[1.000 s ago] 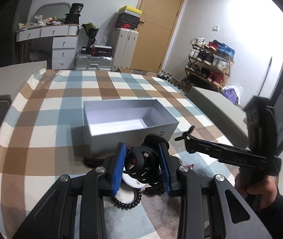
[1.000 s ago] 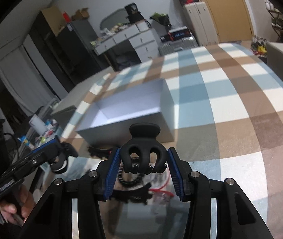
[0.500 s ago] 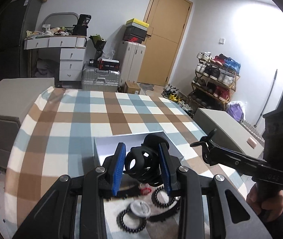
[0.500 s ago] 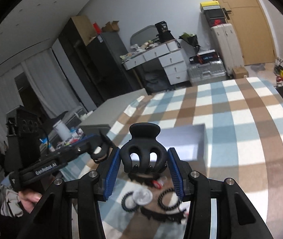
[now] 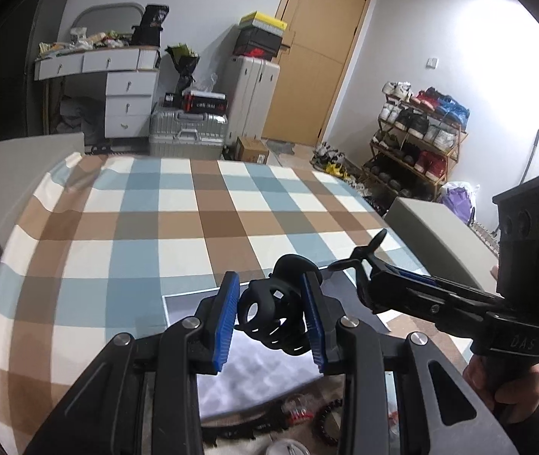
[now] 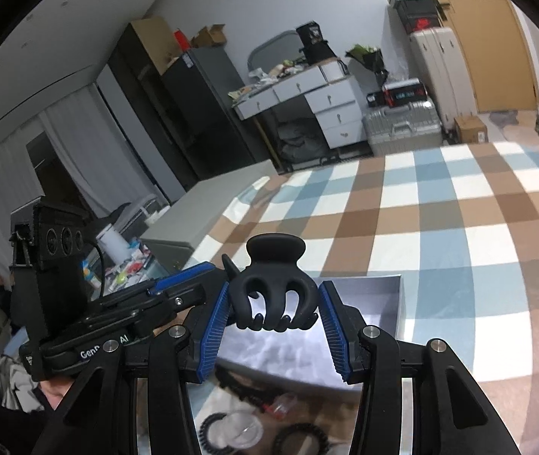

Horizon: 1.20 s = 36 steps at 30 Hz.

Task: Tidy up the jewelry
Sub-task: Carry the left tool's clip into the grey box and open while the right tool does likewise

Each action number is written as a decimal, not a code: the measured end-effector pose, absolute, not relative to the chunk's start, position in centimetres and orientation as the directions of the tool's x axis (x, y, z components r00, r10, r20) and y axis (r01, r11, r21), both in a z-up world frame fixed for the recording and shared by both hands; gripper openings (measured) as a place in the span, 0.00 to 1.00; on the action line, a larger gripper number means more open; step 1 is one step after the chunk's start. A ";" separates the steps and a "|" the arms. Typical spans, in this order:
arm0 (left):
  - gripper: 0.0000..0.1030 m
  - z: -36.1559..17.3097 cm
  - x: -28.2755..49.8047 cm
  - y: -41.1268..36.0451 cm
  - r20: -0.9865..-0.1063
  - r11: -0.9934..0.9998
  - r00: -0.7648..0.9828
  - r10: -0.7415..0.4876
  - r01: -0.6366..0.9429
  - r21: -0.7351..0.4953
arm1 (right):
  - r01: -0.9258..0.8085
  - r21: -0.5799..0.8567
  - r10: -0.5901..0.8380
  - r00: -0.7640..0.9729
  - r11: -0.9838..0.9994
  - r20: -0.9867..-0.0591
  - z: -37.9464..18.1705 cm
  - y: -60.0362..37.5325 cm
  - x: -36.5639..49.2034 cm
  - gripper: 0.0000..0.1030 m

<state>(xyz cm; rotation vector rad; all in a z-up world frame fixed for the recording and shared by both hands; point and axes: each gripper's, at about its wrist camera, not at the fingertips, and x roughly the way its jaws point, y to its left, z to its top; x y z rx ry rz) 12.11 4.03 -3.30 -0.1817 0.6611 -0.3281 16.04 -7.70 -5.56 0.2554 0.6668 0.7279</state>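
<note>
both grippers carry a black hair clip above the grey box, and the drop into that box is what the coming move turns on. the left gripper [image 5: 271, 316] has its jaws closed on a hair clip [image 5: 273, 313], held between the blue pads with its teeth pointing down and toward the camera and its rounded handle end up and away; the clip's long axis runs roughly along the fingers. the right gripper [image 6: 273, 331] has its jaws closed on a second hair clip [image 6: 274, 288], handle end uppermost, claws curling down, broad side facing the camera. the grey box [image 5: 261, 375] lies directly below and just ahead of both sets of jaws on the checked cloth of the desk [image 5: 178, 227]; in the right wrist view the same box [image 6: 383, 303] shows its far wall and pale floor, and no item can be made out inside it in the part that is visible. both grippers look about equally near, hanging over the near half of the box side by side, so either could release first; my judgement is that each needs only to lower a little and part its jaws. on the desk in front of the box, nearer the person, loose things wait: black coil hair ties [image 6: 299, 440], a clear round lid or dish [image 6: 241, 434] and a small red piece [image 5: 297, 411].
</note>
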 end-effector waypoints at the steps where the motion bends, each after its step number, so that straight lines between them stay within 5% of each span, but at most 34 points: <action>1: 0.27 -3.5 12.4 4.0 -0.577 0.933 0.735 -0.355 0.239 -0.269 | -0.528 0.440 0.687 0.544 0.726 -0.481 -6.0 -7.7 16.5 0.45; 27: 0.29 -6.0 15.1 4.3 -0.653 0.910 0.643 -0.400 0.197 -0.364 | -0.493 0.403 0.627 0.476 0.771 -0.617 -9.1 -6.2 19.2 0.48; 32: 0.42 -5.4 14.4 4.3 -0.664 0.928 0.658 -0.355 0.165 -0.333 | -0.491 0.415 0.638 0.495 0.766 -0.590 -8.5 -6.8 18.6 0.54; 34: 0.54 -4.9 13.8 4.4 -0.657 0.937 0.677 -0.333 0.156 -0.314 | -0.496 0.409 0.639 0.518 0.766 -0.569 -7.9 -7.2 17.9 0.62; 36: 0.64 -4.3 13.2 4.7 -0.634 0.942 0.708 -0.310 0.140 -0.303 | -0.498 0.392 0.631 0.538 0.773 -0.559 -7.4 -7.5 17.2 0.82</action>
